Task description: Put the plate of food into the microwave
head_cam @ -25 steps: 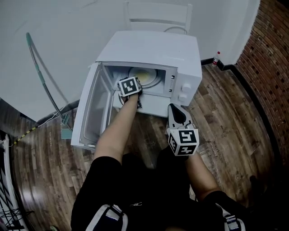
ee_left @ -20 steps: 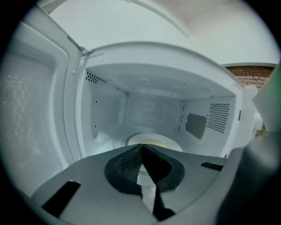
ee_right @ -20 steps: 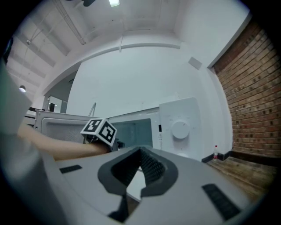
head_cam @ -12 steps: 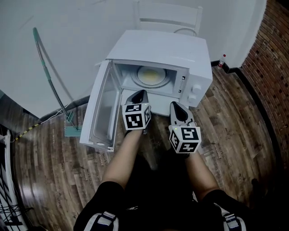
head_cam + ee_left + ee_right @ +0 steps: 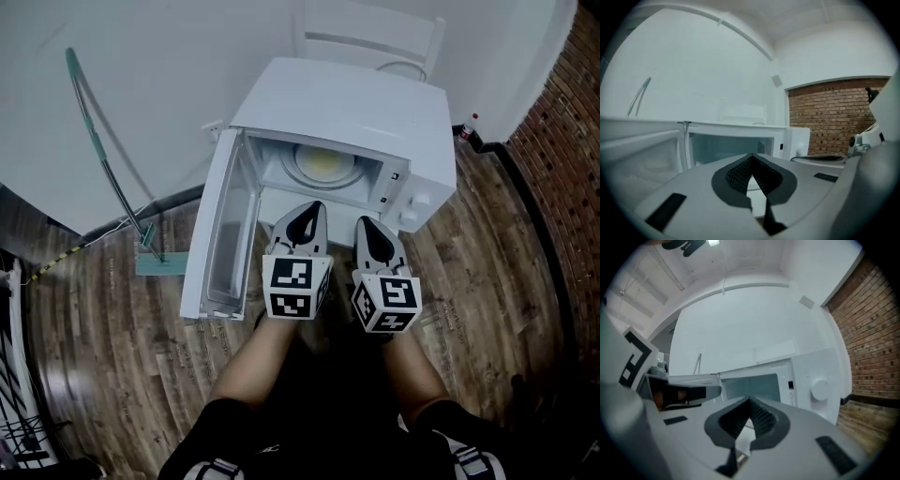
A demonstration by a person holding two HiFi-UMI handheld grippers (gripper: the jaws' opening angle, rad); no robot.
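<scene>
A white microwave point(image 5: 347, 108) stands on the wooden floor with its door point(image 5: 217, 234) swung open to the left. Inside on the turntable lies the plate of yellowish food point(image 5: 322, 165). My left gripper point(image 5: 305, 221) is shut and empty, held just outside the opening. My right gripper point(image 5: 375, 236) is beside it, also shut with nothing in it. In the left gripper view the microwave's cavity point(image 5: 726, 147) shows past the closed jaws; in the right gripper view the cavity point(image 5: 752, 386) and the dial point(image 5: 819, 390) show ahead.
A white chair point(image 5: 367, 39) stands behind the microwave by the white wall. A green-handled mop point(image 5: 108, 159) leans at the left. A brick wall point(image 5: 562, 141) runs along the right, with a small bottle point(image 5: 471, 125) at its foot.
My left gripper has drawn back out of the microwave, leaving the plate inside, and now sits next to the right gripper. The right gripper has barely moved.
</scene>
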